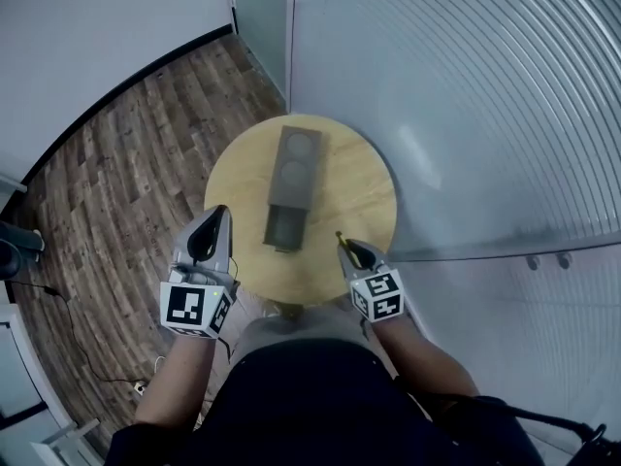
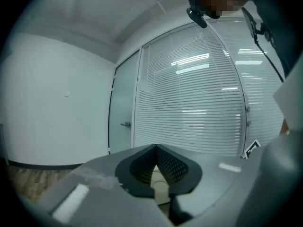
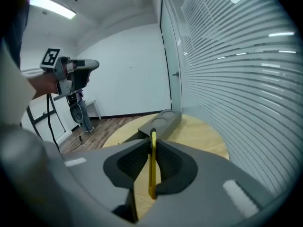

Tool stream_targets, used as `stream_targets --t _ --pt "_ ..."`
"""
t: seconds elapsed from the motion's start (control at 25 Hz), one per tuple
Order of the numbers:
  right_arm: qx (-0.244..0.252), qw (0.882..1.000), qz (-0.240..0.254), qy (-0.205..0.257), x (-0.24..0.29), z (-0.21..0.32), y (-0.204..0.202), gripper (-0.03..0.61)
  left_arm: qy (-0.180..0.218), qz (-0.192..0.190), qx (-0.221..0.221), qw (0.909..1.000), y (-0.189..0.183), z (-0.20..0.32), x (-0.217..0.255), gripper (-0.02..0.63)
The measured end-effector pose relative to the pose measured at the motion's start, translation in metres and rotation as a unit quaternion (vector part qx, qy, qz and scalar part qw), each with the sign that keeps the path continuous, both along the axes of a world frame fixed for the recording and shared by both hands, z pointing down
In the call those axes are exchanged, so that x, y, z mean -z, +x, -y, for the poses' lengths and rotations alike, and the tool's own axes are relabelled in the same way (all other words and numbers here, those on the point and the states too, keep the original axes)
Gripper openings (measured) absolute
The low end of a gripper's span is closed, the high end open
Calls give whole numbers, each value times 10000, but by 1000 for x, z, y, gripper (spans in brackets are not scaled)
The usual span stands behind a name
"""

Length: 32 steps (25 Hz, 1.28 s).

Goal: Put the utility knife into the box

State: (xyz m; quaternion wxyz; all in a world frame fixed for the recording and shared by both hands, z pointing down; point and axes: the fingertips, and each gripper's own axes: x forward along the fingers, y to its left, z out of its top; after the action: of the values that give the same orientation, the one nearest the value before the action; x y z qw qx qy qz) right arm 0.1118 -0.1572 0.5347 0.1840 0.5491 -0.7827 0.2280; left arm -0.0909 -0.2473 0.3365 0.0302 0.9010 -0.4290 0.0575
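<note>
A grey oblong box (image 1: 294,168) lies in the middle of the round wooden table (image 1: 364,197), its open drawer end (image 1: 285,228) facing me. My right gripper (image 1: 347,246) hovers over the table's near right edge, shut on a thin yellow utility knife (image 1: 342,237). In the right gripper view the knife (image 3: 152,169) stands on edge between the pads, pointing toward the box (image 3: 161,119) ahead. My left gripper (image 1: 215,219) is raised at the table's left edge, apart from the box. Its jaws meet at the tips (image 2: 155,148) with nothing held.
A wall of white blinds (image 1: 485,115) curves close along the table's right and far side. Wood flooring (image 1: 116,163) lies to the left. A glass door (image 3: 175,74) stands behind the table, and a black stand (image 3: 75,105) is by the far wall.
</note>
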Motion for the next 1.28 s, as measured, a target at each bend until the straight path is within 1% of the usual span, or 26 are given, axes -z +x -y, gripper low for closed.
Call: stream_targets --t 0.08,0.2,0.32,0.4,0.56,0.76,0.88,1.0,1.12,1.2,1.28 --pt "89 9998 -10 196 16 9 -6 61 83 -131 -34 9999 2 -2 14 3" --pt "125 9989 19 459 43 22 -11 61 255 -216 -163 9993 7 -6 34 3" --pt "167 9976 24 665 73 26 -14 61 300 -300 -165 9990 5 -10 53 3" --pt "180 9972 0 728 83 32 -16 61 335 -293 -157 9989 1 -8 60 3" --pt "211 9974 24 690 84 41 -20 61 304 -235 -45 9993 -13 -4 58 3" --pt "468 9969 82 633 79 56 -40 61 267 -239 356 9987 -46 -2 55 3" --pt "752 9949 143 658 78 70 -66 60 241 -274 624 9974 -66 -2 56 3" --pt "1135 9908 166 712 80 76 -98 60 335 -298 857 9953 -86 -5 66 3" --pt "1405 9871 190 747 81 83 -121 60 355 -309 1108 9927 -106 -5 69 3" --pt "1493 9858 207 738 76 88 -128 60 302 -300 1237 9914 -114 -3 63 3" --pt "1532 9853 241 712 69 89 -131 60 263 -268 1266 9912 -114 -4 55 3"
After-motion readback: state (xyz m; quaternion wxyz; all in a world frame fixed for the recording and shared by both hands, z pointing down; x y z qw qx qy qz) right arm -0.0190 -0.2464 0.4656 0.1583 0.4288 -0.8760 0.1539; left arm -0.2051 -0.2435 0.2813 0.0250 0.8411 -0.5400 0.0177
